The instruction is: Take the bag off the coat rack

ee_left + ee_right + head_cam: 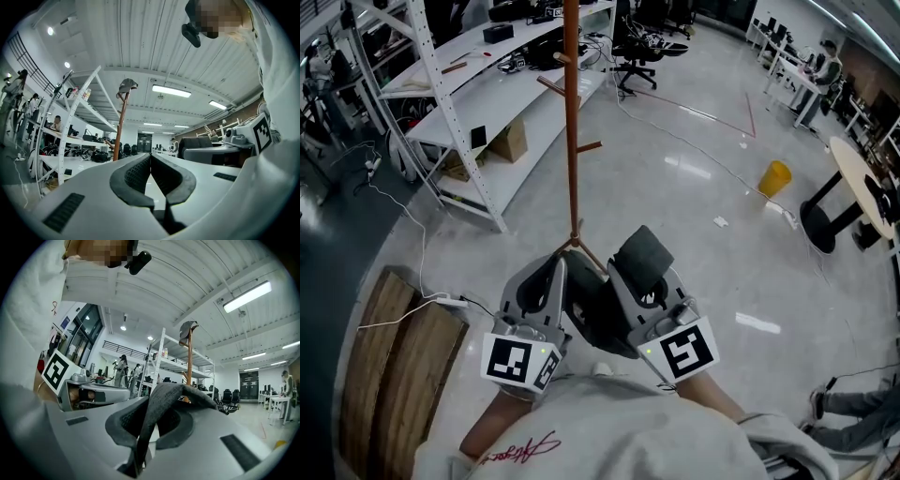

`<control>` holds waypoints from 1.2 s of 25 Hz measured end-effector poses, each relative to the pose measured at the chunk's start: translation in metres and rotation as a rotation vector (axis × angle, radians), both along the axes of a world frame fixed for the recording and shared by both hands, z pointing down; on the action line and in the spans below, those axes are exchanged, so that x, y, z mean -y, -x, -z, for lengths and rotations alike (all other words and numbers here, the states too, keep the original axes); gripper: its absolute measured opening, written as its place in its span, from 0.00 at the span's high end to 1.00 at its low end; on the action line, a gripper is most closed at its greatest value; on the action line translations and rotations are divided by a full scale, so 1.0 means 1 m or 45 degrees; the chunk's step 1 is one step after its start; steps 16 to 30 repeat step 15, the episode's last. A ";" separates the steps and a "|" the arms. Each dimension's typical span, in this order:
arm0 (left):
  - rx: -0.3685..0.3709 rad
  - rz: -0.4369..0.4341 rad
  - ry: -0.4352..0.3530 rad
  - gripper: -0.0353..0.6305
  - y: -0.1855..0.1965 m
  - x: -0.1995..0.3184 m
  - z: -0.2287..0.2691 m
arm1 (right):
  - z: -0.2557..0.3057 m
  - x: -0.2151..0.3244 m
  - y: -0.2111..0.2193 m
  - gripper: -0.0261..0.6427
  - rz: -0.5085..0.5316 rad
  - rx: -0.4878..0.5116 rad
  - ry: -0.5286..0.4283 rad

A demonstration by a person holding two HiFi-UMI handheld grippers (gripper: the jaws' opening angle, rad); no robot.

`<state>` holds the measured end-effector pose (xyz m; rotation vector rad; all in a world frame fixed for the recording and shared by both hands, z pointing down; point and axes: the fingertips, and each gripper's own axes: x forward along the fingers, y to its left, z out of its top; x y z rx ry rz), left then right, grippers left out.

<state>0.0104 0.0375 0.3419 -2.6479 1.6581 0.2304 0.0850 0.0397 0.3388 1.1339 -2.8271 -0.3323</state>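
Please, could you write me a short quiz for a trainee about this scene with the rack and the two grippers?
1. True or false: the left gripper holds the strap.
2. Which gripper is shut on the strap? A) left B) right C) both
3. Fill in: in the head view, the yellow bin stands to the ___ of the rack.

Key
1. False: its jaws are together with nothing between them.
2. B: the right gripper pinches the strap.
3. right
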 end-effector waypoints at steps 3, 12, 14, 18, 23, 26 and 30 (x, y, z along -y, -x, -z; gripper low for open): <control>0.001 0.000 -0.005 0.92 -0.001 0.001 0.001 | 0.003 0.002 0.001 0.91 0.004 -0.001 -0.011; -0.008 0.011 -0.007 0.92 -0.003 0.004 0.000 | 0.002 0.002 -0.001 0.91 0.021 -0.008 -0.014; -0.008 0.011 -0.011 0.92 -0.005 0.003 0.001 | 0.004 0.001 -0.003 0.91 0.024 -0.007 -0.019; -0.007 0.011 -0.013 0.92 -0.006 0.003 0.002 | 0.005 0.001 -0.003 0.91 0.026 -0.005 -0.022; -0.007 0.011 -0.013 0.92 -0.006 0.003 0.002 | 0.005 0.001 -0.003 0.91 0.026 -0.005 -0.022; -0.007 0.011 -0.013 0.92 -0.006 0.003 0.002 | 0.005 0.001 -0.003 0.91 0.026 -0.005 -0.022; -0.007 0.011 -0.013 0.92 -0.006 0.003 0.002 | 0.005 0.001 -0.003 0.91 0.026 -0.005 -0.022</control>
